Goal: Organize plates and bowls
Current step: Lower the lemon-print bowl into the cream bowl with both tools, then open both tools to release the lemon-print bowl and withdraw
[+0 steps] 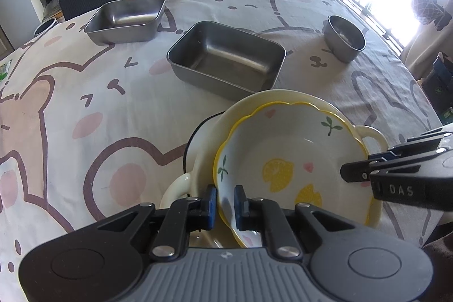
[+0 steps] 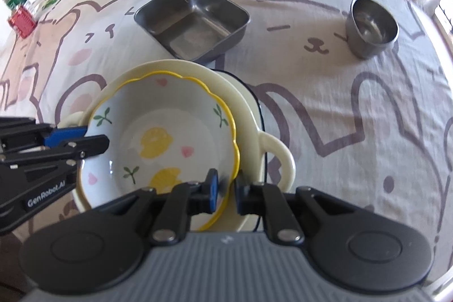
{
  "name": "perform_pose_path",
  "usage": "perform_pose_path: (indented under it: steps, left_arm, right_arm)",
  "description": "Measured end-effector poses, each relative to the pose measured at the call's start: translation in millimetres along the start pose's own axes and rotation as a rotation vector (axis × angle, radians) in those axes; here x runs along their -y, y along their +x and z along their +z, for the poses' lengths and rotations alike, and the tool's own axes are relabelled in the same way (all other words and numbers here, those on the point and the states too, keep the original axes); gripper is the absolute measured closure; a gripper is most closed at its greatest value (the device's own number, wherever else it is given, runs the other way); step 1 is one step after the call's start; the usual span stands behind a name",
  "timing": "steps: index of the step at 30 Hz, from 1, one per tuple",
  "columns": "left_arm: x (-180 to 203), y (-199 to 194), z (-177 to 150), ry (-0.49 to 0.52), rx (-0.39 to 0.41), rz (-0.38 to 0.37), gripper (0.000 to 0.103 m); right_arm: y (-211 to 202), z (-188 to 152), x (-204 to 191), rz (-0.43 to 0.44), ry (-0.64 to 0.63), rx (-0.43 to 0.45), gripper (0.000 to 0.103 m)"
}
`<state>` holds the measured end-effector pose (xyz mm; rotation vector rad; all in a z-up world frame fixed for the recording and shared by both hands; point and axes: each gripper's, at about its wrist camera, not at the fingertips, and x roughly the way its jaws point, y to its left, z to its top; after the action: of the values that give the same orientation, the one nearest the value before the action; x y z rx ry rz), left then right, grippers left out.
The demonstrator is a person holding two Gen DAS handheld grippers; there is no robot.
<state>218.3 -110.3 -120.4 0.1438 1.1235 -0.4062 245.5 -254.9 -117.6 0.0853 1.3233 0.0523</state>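
Now you are nesting the lemon bowl [image 1: 286, 160] in the cream dish [image 1: 283, 98]: left gripper [image 1: 225, 203] pinching its six-o'clock rim, right gripper [image 2: 225, 188] likewise; next, releasing both.

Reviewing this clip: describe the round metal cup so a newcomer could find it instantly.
On the bear-print tablecloth, look past the stacked ceramic dishes to the far right side. The round steel cup stands there alone, well apart from the two steel trays. Unlike those shallow rectangular trays, it is small, round and tall-walled.

black-rimmed plate [image 2: 262, 115] mostly hidden under cream two-handled dish [image 2: 246, 106], red item [image 2: 21, 20] blurred
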Motion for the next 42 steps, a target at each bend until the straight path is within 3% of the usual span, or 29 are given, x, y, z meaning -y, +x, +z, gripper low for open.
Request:
perform_pose_path:
  steps: [30,33,37,42]
  left_arm:
    - [-1.3,-10.9,-4.6,0.014,0.003,0.001,0.087]
    - [-0.6,-15.1,-5.1,0.018,0.012,-0.009,0.079]
    - [-0.6,-21.4,-6.9,0.026,0.022,-0.012,0.073]
    - [-2.0,-31.2,-7.8,0.028,0.045,-0.023,0.058]
  right_arm:
    - [-17.3,-11.0,0.7,0.011,-0.017,0.033,0.087]
    - [-22.8,-13.8,0.9,0.022,-0.022,0.046,0.081]
    - [-32.3,-18.6,0.6,0.009,-0.035,0.072,0.064]
    - [-41.1,-24.0,4.2,0.016,-0.038,0.095,0.061]
